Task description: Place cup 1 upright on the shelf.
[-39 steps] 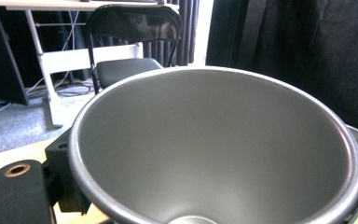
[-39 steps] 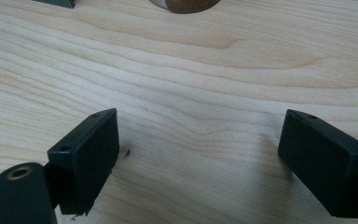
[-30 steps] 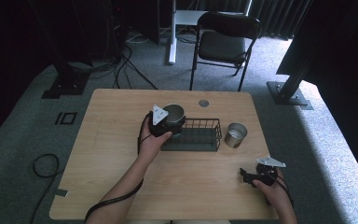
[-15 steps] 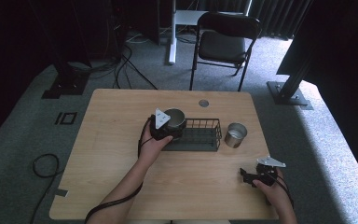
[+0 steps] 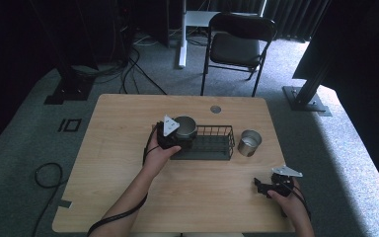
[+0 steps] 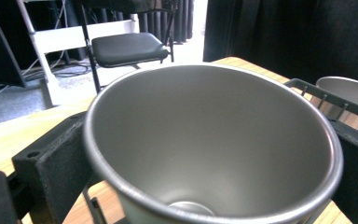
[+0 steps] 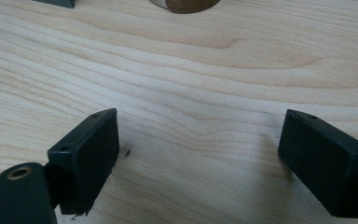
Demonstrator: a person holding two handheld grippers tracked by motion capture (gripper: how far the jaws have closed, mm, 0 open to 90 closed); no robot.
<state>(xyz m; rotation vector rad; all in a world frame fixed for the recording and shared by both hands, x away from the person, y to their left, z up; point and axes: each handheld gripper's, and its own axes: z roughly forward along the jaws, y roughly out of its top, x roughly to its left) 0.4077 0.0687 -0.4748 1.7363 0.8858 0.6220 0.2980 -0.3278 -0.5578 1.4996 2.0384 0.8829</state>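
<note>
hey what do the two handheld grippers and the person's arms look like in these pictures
Both grippers are black, each topped by a pale grey three-cornered plate: the left gripper and the right gripper. The right gripper's fingers are blocky matte black pads with small screw holes, and a brass-coloured ring sits in the black part at the lower left. A black cable trails along the left forearm. The forearms are bare, with no sleeves in sight.

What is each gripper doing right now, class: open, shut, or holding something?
Left gripper: shut on the metal cup, at the wire rack's left end.
Right gripper: open, holding nothing, over the table.
</note>
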